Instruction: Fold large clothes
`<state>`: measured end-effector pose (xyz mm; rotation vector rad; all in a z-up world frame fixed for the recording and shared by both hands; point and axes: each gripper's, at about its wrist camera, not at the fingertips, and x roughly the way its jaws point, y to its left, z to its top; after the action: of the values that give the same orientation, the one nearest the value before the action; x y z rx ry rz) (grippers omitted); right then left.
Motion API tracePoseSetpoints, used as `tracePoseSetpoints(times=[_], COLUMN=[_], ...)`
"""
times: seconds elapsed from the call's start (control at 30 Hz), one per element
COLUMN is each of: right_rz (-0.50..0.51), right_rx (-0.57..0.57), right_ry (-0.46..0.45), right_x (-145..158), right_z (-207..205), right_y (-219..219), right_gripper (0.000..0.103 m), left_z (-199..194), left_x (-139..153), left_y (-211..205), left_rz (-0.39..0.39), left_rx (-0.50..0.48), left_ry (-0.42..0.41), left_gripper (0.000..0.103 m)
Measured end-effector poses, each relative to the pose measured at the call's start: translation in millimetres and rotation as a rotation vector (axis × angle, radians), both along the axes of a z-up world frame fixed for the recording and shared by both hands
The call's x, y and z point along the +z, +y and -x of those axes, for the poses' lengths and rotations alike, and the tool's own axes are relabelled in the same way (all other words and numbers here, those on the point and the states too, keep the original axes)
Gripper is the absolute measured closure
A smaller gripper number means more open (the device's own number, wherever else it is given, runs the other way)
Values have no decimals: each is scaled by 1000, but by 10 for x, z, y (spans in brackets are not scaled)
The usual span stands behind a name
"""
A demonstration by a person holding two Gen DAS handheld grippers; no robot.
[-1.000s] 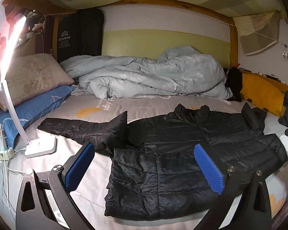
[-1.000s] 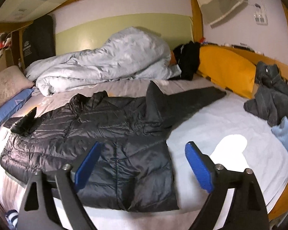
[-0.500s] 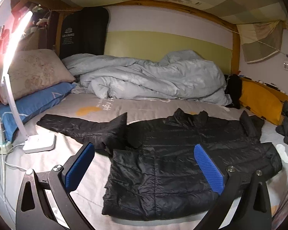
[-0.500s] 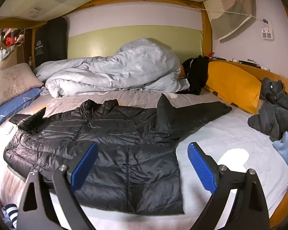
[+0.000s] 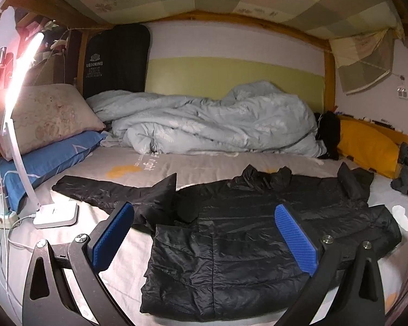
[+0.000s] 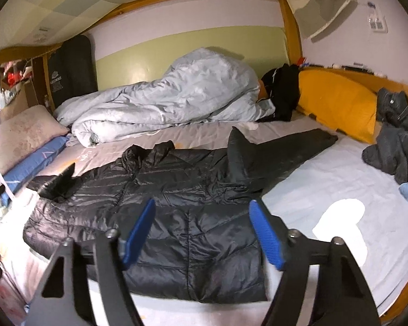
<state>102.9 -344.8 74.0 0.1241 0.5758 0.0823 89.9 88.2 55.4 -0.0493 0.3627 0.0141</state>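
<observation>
My left gripper (image 5: pixel 204 240) hangs released and my right gripper (image 6: pixel 202 233), jaws just narrowing on nothing, hovers over the black jacket's (image 6: pixel 176 212) near hem, bare bed (image 6: pixel 326 190) rightward.

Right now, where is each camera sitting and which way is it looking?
Left wrist: on the left tool, looking along the bed at the puffy black quilted jacket; only its blue-padded fingers show.
Right wrist: on the right tool, over the jacket's hem; its fingers show.
Both share the jacket and the crumpled pale blue duvet.
</observation>
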Motion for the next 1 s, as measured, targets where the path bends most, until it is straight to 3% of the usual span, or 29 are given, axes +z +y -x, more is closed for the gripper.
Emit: tracePoseSetpoints(times=[0.17, 0.3, 0.4, 0.53, 0.67, 0.73, 0.83, 1.0], right_rz=[-102, -138, -167, -238, -293, -302, -311, -425], right_rx=[-58, -72, -127, -193, -243, -271, -315, -327], right_ry=[35, 39, 78, 169, 320, 377, 423, 437], right_x=[314, 565, 556, 244, -279, -501, -756, -1066], right_z=[-298, -576, -858, -1192, -1623, -1815, -2052, -2311], right_y=[-257, -427, -594, -863, -1178, -1317, -1504, -1774], right_gripper=[39, 39, 39, 39, 49, 49, 49, 52], left_z=[-295, -489, -579, -709, -951, -1068, -1207, -1343], left_x=[304, 608, 661, 482, 130, -40, -252, -463], left_y=[-45, -201, -284, -311, -253, -212, -123, -39], left_rz=[45, -10, -19, -49, -36, -29, 9, 10], left_rx=[-19, 9, 10, 35, 10, 21, 18, 38], left_ry=[38, -19, -49, -59, 22, 68, 129, 168], left_gripper=[0, 0, 0, 0, 0, 0, 0, 0])
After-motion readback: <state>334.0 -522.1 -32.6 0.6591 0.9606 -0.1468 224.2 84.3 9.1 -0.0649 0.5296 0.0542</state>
